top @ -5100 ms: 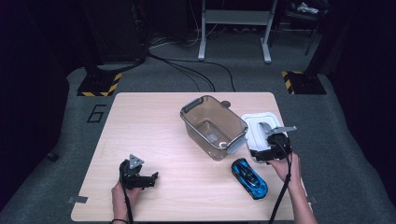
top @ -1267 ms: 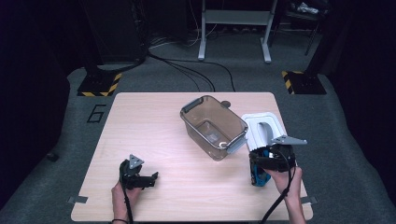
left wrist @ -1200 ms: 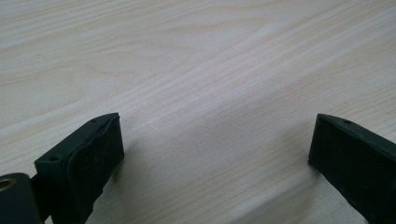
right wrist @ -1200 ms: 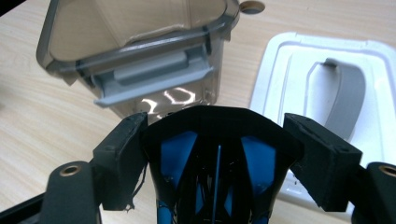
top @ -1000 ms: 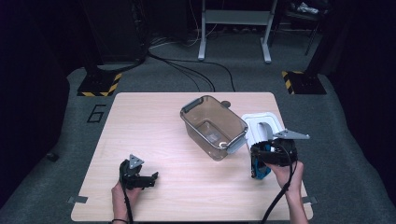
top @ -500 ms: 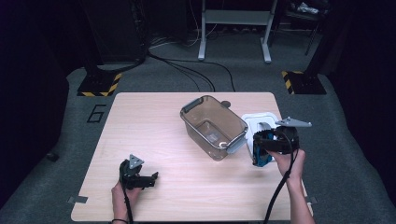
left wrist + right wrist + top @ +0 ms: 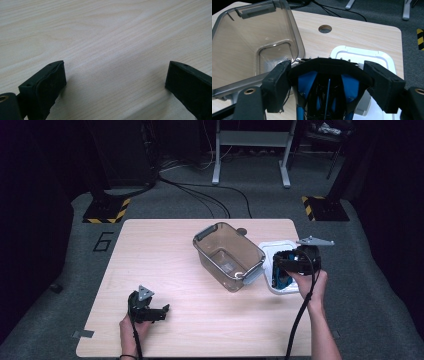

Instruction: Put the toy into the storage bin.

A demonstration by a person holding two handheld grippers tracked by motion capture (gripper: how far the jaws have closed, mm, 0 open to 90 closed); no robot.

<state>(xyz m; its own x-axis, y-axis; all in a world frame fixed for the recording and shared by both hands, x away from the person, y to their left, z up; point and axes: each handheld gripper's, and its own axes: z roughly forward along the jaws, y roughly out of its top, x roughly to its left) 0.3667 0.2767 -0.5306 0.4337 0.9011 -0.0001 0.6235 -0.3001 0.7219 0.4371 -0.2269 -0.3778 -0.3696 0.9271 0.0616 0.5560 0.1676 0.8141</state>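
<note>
In the high view, the right gripper (image 7: 280,272) sits at about four o'clock on the table (image 7: 165,245), just right of the clear plastic bin (image 7: 228,255) and over the white lid (image 7: 280,246). Its jaws are clamped on the blue toy car (image 7: 281,279), which hangs nose-down above the lid; the gripper body and the hand hide most of the car, so just a sliver of blue shows. The left gripper (image 7: 161,311) lies at about seven o'clock, well apart from the bin, jaws spread with nothing between them.

In the left gripper view, the left gripper (image 7: 115,85) shows its two black jaws wide apart at the lower corners over bare wood grain of the table (image 7: 105,37). Both jaws are cut off by the frame edge.

In the right gripper view, the right gripper (image 7: 330,82) grasps the blue toy car (image 7: 307,81) by its sides. The car's black underside faces the camera, its lower end cut off at six o'clock. The clear plastic bin (image 7: 249,47) stands at ten o'clock, its near wall partly behind the left jaw. The white lid (image 7: 359,56) lies at one o'clock, half hidden by the car and the right jaw. A round hole (image 7: 325,29) in the tabletop sits at twelve o'clock.
</note>
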